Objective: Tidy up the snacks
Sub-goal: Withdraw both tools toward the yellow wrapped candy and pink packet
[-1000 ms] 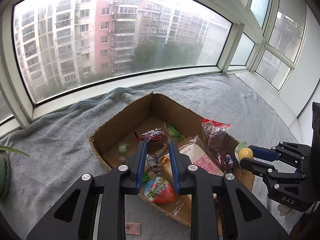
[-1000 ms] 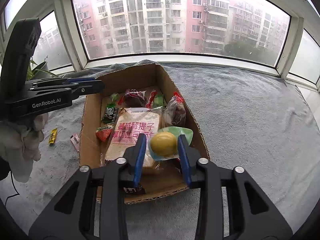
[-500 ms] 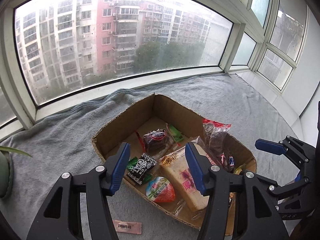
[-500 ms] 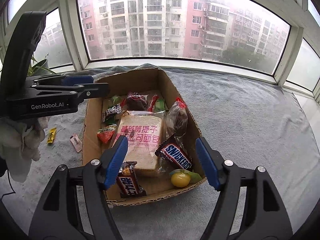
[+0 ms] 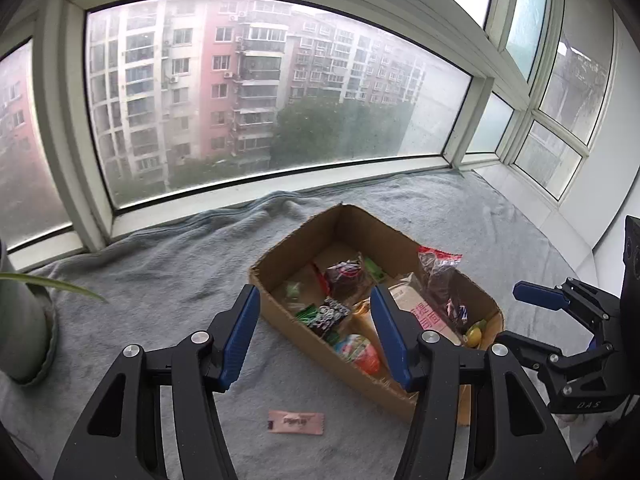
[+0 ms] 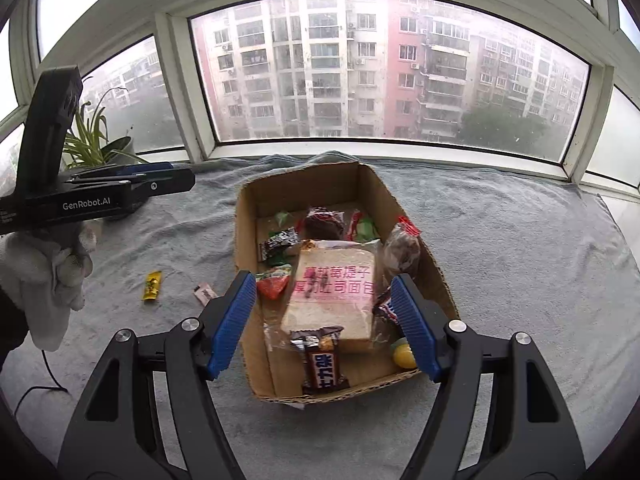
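A cardboard box (image 6: 245, 236) (image 5: 280, 256) on a grey blanket holds several snacks: a bread pack (image 6: 334, 292), Snickers bars (image 6: 322, 366), a yellow candy (image 6: 403, 354) (image 5: 474, 334), a red pack (image 6: 274, 285) (image 5: 358, 354) and a dark wrapped cake (image 6: 323, 220). My left gripper (image 5: 316, 330) is open and empty above the box's near left edge. My right gripper (image 6: 324, 320) is open and empty above the box's near end. A pink packet (image 5: 295, 422) (image 6: 205, 292) and a yellow packet (image 6: 152, 285) lie on the blanket left of the box.
A potted plant (image 6: 100, 140) (image 5: 24, 332) stands at the far left by the window. The window sill and frame run along the back. The right gripper shows in the left wrist view (image 5: 560, 332); the left one, held in a white glove, shows in the right wrist view (image 6: 132, 186).
Both grippers opened and let go of their snacks, which now lie in the box. Both have pulled back; the left has swung left.
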